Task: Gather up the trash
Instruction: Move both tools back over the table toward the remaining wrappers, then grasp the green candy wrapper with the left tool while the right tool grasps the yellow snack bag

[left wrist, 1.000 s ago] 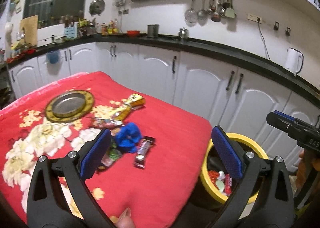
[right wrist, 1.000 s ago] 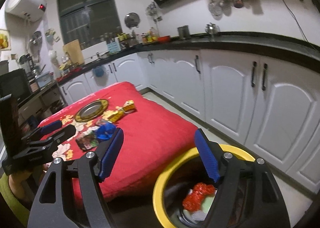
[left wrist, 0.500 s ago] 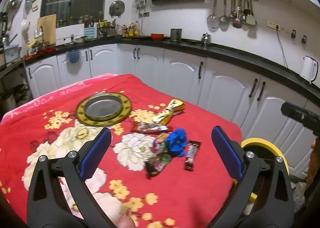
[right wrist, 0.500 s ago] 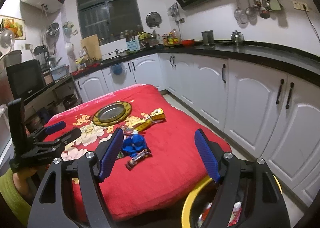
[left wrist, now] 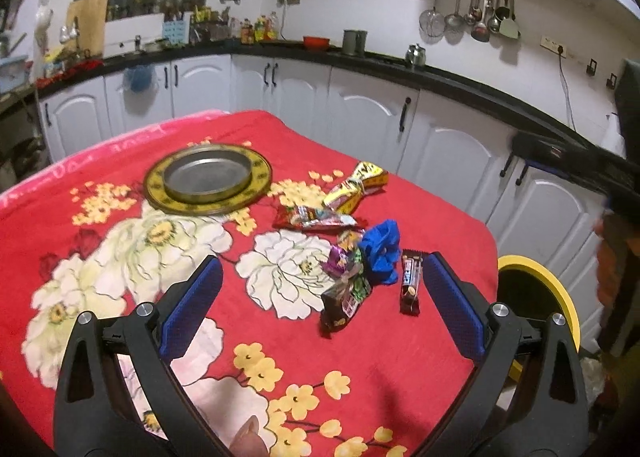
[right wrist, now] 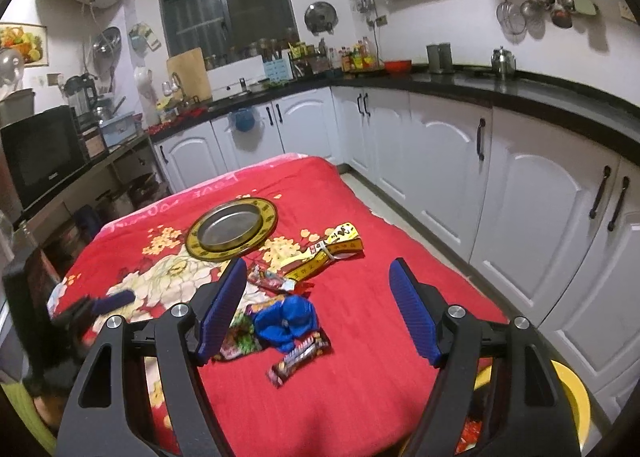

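We hold our left gripper [left wrist: 320, 303] wide open with nothing in it. It hangs above the red flower cloth [left wrist: 120, 257], and its blue pads [left wrist: 192, 307] point at the trash so we can pick a piece. Our right gripper [right wrist: 318, 311] is wide open and empty too, and it hangs over the same pile.

The trash sits close together near the table's edge. There is a blue crumpled wrapper [left wrist: 382, 253], a dark candy bar wrapper [left wrist: 410, 283] just beside it, and a dark shiny packet [left wrist: 346, 293] touching the blue one. A red snack wrapper [left wrist: 316, 217] and a yellow wrapper [left wrist: 356, 185] lie a bit farther away. A round metal plate [left wrist: 208, 183] sits apart from them; we think it is not trash.

The yellow bin [left wrist: 560, 297] stands on the floor right by the table edge, so we think each drop needs only a short carry.
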A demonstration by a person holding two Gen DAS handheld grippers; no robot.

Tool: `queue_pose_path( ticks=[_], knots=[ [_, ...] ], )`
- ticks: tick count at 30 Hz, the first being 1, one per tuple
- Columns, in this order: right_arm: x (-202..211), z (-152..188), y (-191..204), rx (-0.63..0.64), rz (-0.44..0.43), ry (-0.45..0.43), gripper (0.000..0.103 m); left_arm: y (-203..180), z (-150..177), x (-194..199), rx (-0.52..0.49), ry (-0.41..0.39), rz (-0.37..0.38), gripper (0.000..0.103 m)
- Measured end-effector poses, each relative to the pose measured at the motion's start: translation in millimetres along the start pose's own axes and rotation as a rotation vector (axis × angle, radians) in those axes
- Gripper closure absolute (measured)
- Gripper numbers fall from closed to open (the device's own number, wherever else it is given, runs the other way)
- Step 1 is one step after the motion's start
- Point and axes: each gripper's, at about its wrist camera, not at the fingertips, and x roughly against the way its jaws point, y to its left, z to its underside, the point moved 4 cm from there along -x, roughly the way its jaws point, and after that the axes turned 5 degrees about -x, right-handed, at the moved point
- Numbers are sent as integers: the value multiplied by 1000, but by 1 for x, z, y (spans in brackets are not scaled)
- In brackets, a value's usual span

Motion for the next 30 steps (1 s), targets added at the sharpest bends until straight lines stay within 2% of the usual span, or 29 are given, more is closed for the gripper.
queue_pose_path(
  ticks=[5,7,14,22,24,26,28,29,30],
  knots=[
    [-62,-4,-4,-60,32,85,32,0,10,-22,-10,48,58,25],
    [-90,-4,-5,-82,58,123,32,1,15,-32,-1,82,83,33],
    [-173,-3,-10,-132,141,240,32,5,23,-52,-2,122,151,35],
    [-241,3,-19,-302,184,383,32,9,32,-69,49,172,222,42],
    [-251,8,-25,-357,205,415,38,10,34,-73,59,183,235,44],
    [-253,9,-26,-353,210,415,40,10,37,-77,65,198,246,47],
    [-253,9,-26,-331,210,414,48,10,38,-79,70,205,255,55],
    [-252,9,-26,-321,204,414,53,10,38,-79,70,207,257,57],
    [-249,7,-26,-305,196,410,70,9,39,-79,69,210,260,63]
  ],
)
